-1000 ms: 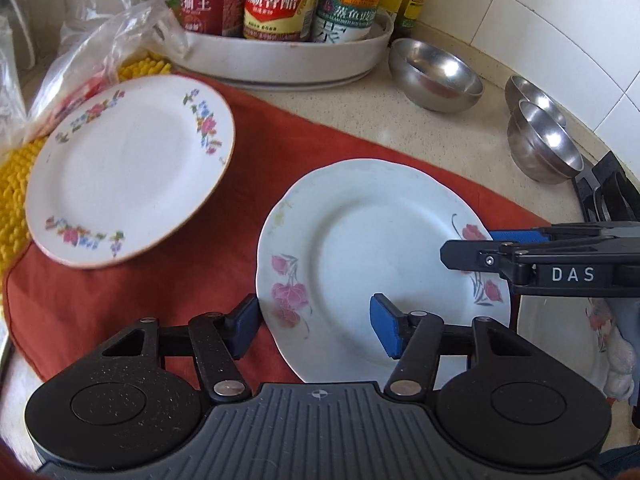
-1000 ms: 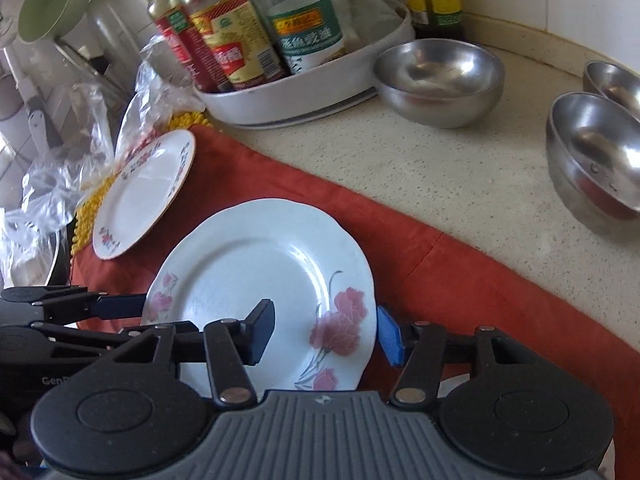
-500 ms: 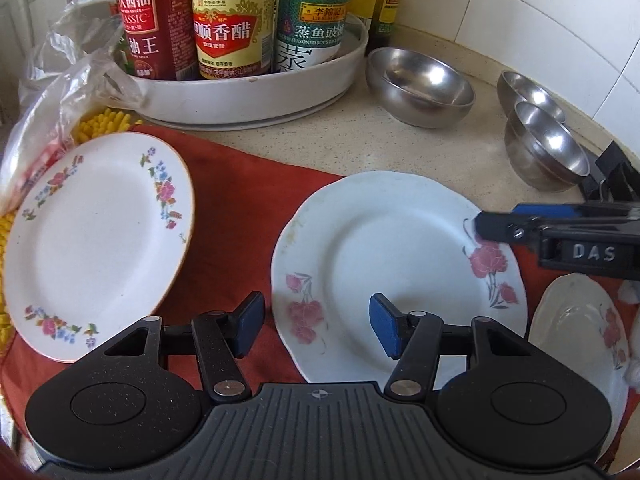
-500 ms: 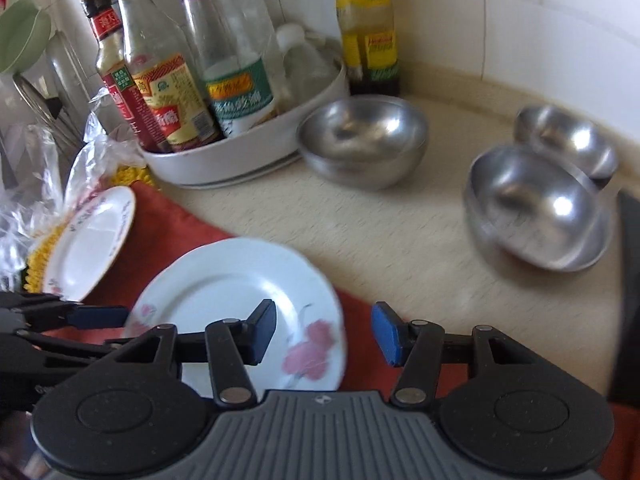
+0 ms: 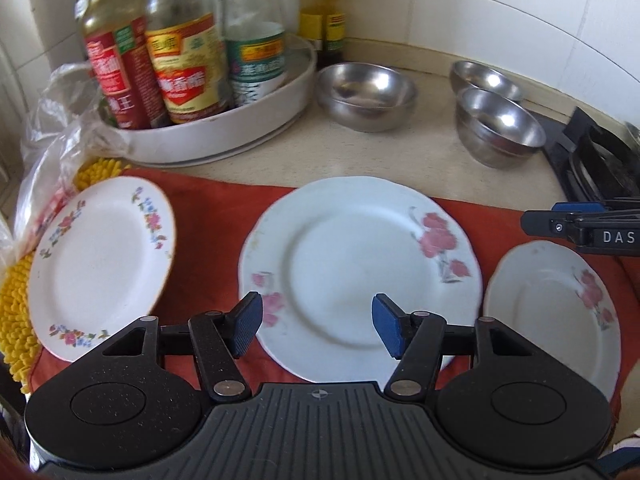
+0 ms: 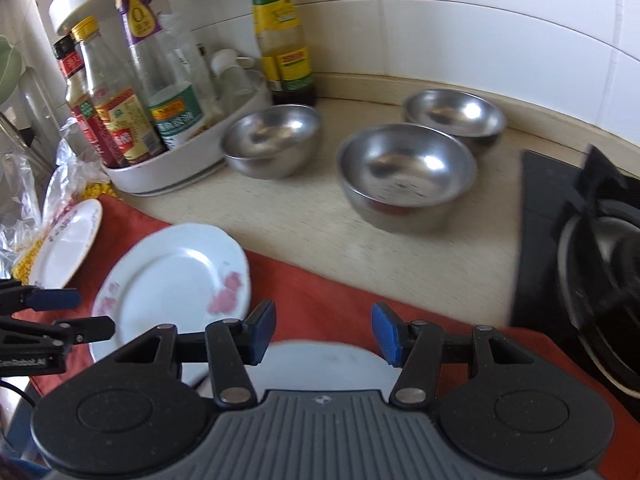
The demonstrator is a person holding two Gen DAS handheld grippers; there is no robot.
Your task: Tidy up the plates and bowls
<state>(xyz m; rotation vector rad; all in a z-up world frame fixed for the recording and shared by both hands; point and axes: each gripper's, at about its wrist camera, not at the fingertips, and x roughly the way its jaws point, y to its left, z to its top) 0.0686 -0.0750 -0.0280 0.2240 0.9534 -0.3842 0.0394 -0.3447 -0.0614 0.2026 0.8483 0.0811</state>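
Three white floral plates lie on a red cloth (image 5: 208, 208): a left plate (image 5: 100, 260), a large middle plate (image 5: 352, 272) and a smaller right plate (image 5: 548, 312). Three steel bowls stand on the counter behind: one (image 5: 366, 94) near the bottle tray, two (image 5: 498, 128) at the right. My left gripper (image 5: 316, 326) is open and empty above the middle plate's near edge. My right gripper (image 6: 322, 332) is open and empty above the right plate (image 6: 320, 368), with the nearest bowl (image 6: 408, 178) ahead. The middle plate also shows in the right wrist view (image 6: 172, 284).
A white round tray (image 5: 224, 132) with sauce bottles stands at the back left. A yellow mat (image 5: 16, 296) and plastic bag (image 5: 52, 128) lie at the left. A black gas stove (image 6: 580, 240) sits at the right. Tiled wall runs behind.
Both grippers have pulled back and lifted away from the middle plate, still open. The right gripper has swung right, now facing the steel bowls and stove.
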